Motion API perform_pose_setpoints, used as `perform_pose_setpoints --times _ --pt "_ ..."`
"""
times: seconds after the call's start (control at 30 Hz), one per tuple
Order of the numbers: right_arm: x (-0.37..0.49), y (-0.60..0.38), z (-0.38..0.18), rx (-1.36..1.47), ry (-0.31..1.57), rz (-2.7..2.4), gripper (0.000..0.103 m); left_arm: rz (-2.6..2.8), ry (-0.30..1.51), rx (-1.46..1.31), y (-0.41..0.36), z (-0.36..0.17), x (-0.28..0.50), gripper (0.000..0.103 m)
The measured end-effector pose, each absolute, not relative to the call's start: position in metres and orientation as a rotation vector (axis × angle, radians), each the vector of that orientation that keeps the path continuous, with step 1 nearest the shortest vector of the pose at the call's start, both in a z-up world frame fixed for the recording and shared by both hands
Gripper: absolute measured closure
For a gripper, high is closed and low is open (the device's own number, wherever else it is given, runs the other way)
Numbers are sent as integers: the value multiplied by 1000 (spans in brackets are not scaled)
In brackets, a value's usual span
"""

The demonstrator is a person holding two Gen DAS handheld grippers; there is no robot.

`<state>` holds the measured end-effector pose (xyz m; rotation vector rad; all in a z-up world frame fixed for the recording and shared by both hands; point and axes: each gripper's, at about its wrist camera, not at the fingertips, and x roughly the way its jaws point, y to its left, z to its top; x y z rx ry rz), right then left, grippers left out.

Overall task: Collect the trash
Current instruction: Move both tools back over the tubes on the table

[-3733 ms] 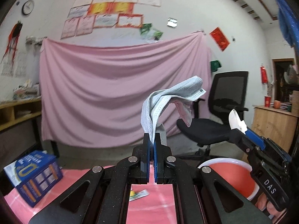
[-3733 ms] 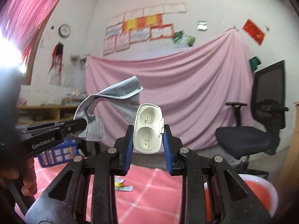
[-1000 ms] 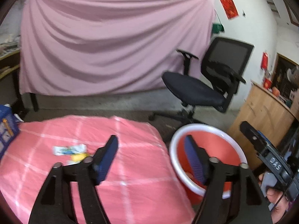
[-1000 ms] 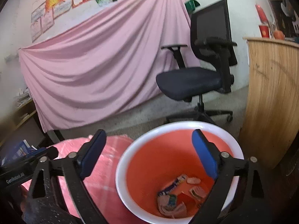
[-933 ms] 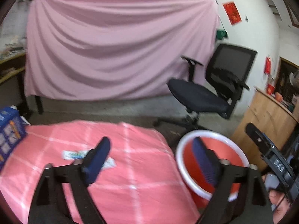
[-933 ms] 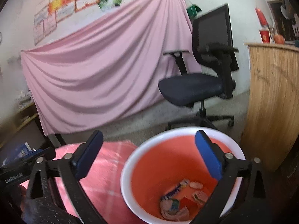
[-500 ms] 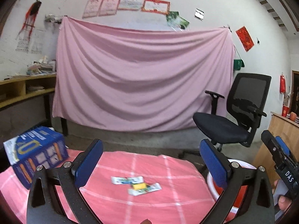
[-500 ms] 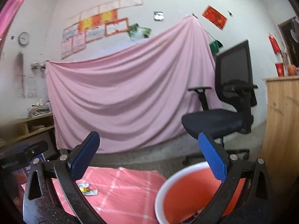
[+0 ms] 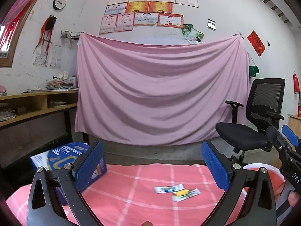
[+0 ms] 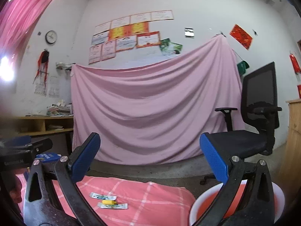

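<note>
Trash still to be gathered lies on my pink checked tablecloth: two white sachets and a small yellow piece between them. From my left gripper the upper sachet sits ahead and a little right of centre, inside the span of my spread jaws. From my right gripper the same wrappers lie ahead and left of centre, close behind my left finger. Both of my grippers are spread wide and carry nothing.

Largest first: the orange bin with its white rim stands at the right edge of the table, low in my right view, with my right finger crossing it. In my left view only a sliver of its rim shows past my right finger. My right gripper therefore looks nearer the bin, and I judge the left one better lined up on the litter.

Next, the sachets: both lie flat with their long axes running roughly left to right across my view, so I judge my jaws would have to close across the short width. The lower sachet sits just beside the yellow piece, which seems to touch or overlap it; I cannot tell which.

Printing on the wrappers is too blurred to read. Bin contents are hidden behind my finger and the rim. The blue box at the left is partly covered by my left finger.
</note>
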<state>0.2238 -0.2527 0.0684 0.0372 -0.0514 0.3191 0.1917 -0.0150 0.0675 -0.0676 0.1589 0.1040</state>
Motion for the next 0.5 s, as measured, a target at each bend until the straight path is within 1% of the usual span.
perform_pose_setpoints --times 0.23,0.5 --pt "227 -227 59 -28 -31 364 0 132 148 -61 7 55 185 2" --pt "243 -212 44 -76 50 379 0 129 219 -58 24 35 200 2"
